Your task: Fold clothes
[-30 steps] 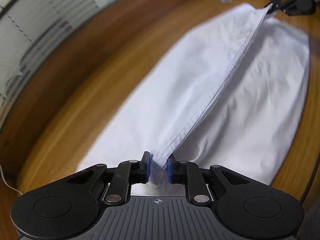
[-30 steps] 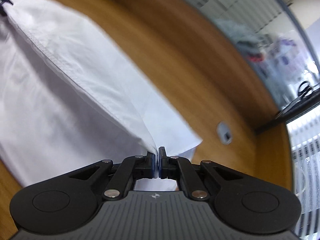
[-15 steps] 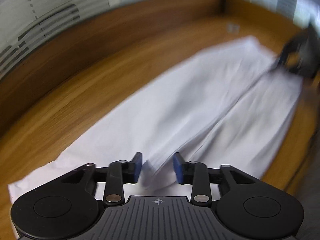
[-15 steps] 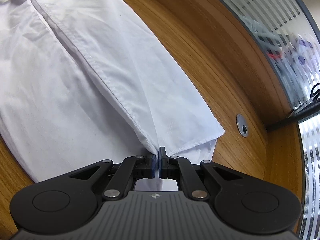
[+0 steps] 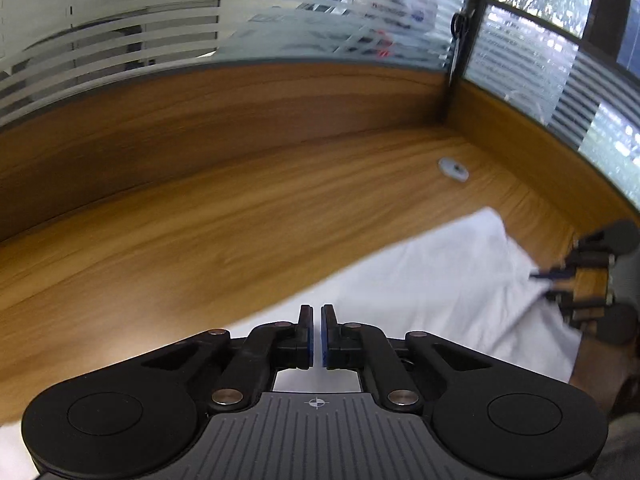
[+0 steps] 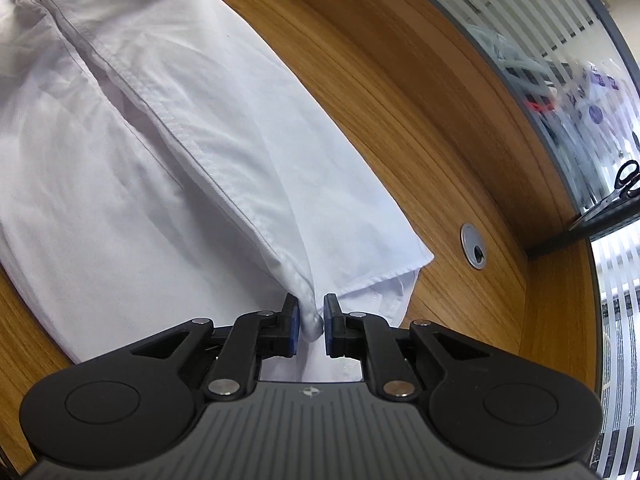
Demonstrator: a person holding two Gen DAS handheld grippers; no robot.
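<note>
Left wrist view: the left gripper [image 5: 316,336] has its fingers [image 5: 306,334] pressed nearly together with nothing between them; only a thin gap shows between the blue pads. It hangs over the near edge of the white garment [image 5: 432,280], which lies flat on the wooden counter [image 5: 200,232] and stretches away to the right. At the far right the right gripper [image 5: 548,284] meets the garment's far end, though motion blur hides how its fingers stand there. A grommet [image 5: 453,169] sits in the counter beyond the cloth, well apart from it. A wooden upstand and frosted striped glass [image 5: 160,24] close off the back.

Right wrist view: the right gripper [image 6: 311,326] has its jaws opening, and a bunched fold of the garment [image 6: 180,128] stands between the fingers [image 6: 291,326]; the pads sit just off the cloth on both sides. From that fold a stitched hem [image 6: 168,120] runs up to the top left. The garment is spread over the counter [image 6: 400,100], doubled along the hem, with one corner [image 6: 424,258] near the grommet [image 6: 474,246] but not touching it. Scissors [image 6: 627,174] hang at the glass partition on the right.
</note>
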